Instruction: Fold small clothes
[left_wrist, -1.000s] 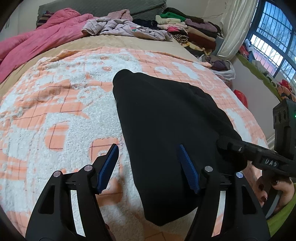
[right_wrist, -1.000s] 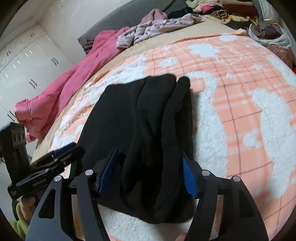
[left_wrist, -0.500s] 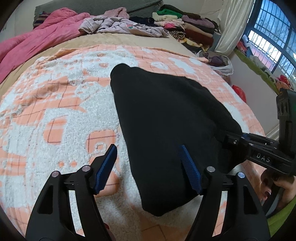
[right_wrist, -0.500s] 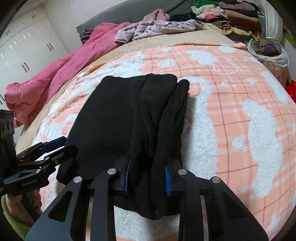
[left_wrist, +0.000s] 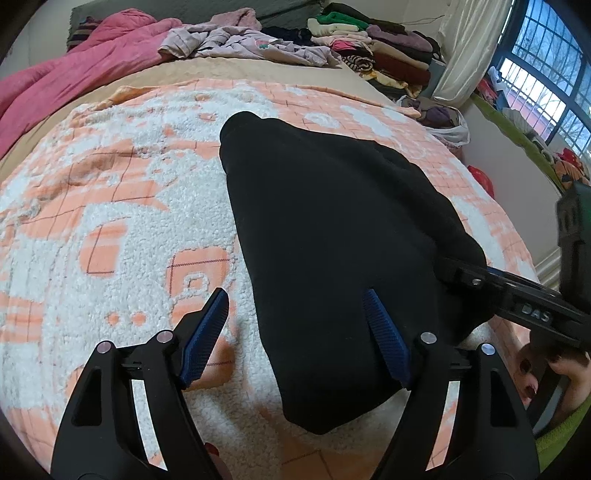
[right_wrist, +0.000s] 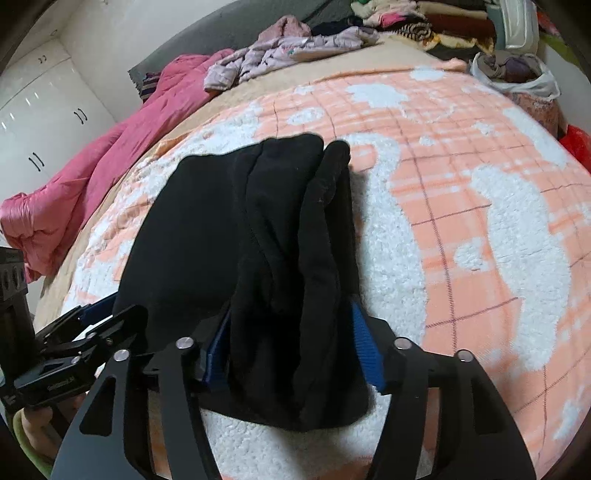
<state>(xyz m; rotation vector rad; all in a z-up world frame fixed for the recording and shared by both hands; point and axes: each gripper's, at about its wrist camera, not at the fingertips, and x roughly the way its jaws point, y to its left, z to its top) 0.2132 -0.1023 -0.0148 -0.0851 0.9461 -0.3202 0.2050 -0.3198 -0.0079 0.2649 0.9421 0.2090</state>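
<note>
Black garment (left_wrist: 332, 236) is lying folded on the orange-and-white blanket (left_wrist: 110, 221), running from about 12 o'clock down to 6 in both wrist views.

Left gripper (left_wrist: 295, 314) is standing wide, jaws just been opening. One pad is over bare blanket at 7 o'clock, the other over the cloth edge at 5; nothing is being pinched.

Right gripper (right_wrist: 288, 332) is also wide now, jaws just been opening. The bunched layers at the near right edge are sitting between the pads, but I'm not seeing them pressing.

Risks:
- Right edge is stacking in loose ridges (right_wrist: 295, 221). With that side let go, layers are likely springing apart and the fold slumping.
- Fleece blanket is grabby, so a pad closing low could be catching blanket pile along with cloth.
- Left pads are straddling the edge, so a close here is likely taking only the top layer and dragging it askew.

Counts: one black garment, two grippers, one blanket, one pink duvet (left_wrist: 55, 74) at 10 o'clock, one stack of clothes (left_wrist: 369, 44) at 1 o'clock.
</note>
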